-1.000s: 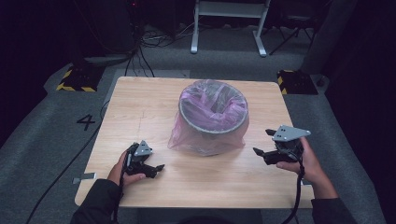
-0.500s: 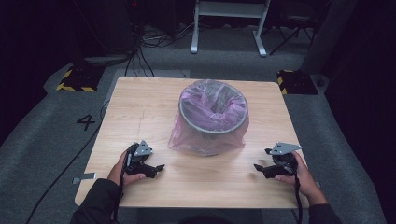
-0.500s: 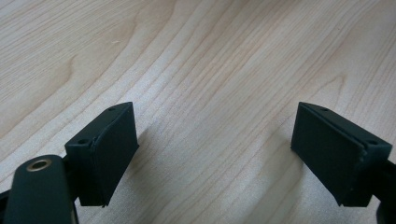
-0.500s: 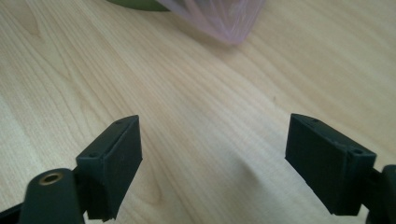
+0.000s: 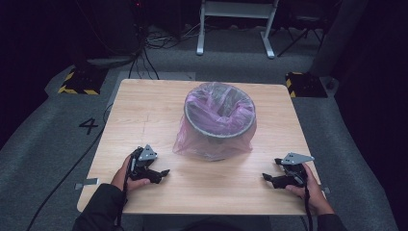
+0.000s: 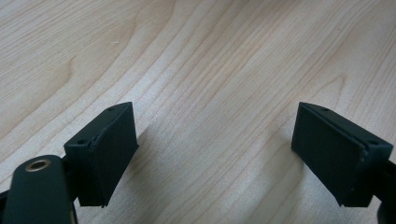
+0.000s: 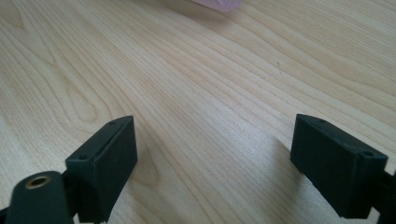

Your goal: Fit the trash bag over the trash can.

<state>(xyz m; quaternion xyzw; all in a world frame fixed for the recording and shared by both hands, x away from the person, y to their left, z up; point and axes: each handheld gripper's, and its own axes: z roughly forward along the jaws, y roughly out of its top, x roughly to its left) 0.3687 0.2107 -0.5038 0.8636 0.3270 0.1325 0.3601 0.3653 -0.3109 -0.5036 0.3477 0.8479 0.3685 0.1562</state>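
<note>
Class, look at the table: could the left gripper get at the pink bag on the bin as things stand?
Probably yes. The left gripper rests with jaws open, and only bare table lies between it and the pink bag.

Lined bin (image 5: 219,120) blocks mid-table (image 5: 144,110); sides free.

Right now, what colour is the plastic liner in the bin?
Translucent pink-purple plastic liner, clearest in the high view.

Grey round bin (image 5: 220,126) lined with pink translucent bag, upright, mid-table, mouth open
</note>
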